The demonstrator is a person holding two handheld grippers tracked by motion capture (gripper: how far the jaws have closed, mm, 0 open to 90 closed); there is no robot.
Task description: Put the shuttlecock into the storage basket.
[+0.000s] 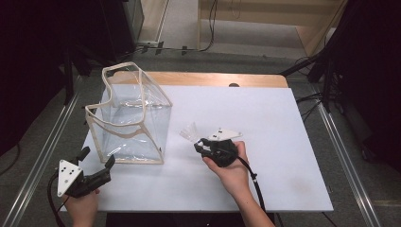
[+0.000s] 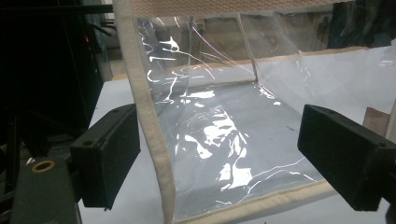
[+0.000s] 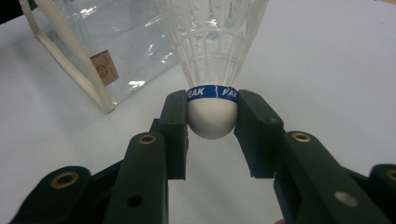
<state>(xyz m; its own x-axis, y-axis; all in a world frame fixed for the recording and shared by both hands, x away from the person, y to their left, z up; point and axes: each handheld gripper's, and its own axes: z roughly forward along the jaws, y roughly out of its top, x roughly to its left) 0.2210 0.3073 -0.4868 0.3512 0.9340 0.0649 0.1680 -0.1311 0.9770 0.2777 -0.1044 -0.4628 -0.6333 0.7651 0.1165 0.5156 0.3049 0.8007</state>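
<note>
A white shuttlecock (image 3: pixel 212 60) with a blue band around its round cork sits between the jaws of my right gripper (image 3: pixel 212 116), which is shut on the cork. From above, the shuttlecock (image 1: pixel 188 132) points left toward a clear plastic bag (image 1: pixel 130 116) with cream fabric trim, standing upright with its mouth open on the white table (image 1: pixel 265 142). My right gripper (image 1: pixel 201 144) is just right of the bag. My left gripper (image 1: pixel 99 161) stands open near the bag's front left corner; its jaws straddle the bag's trimmed edge (image 2: pixel 149 121) without pressing it.
The white board lies on a wooden tabletop (image 1: pixel 213 79). Metal rails (image 1: pixel 347 161) run along both sides of the table. Dark equipment and cables stand at the far corners. The bag carries a small brown label (image 3: pixel 104 67).
</note>
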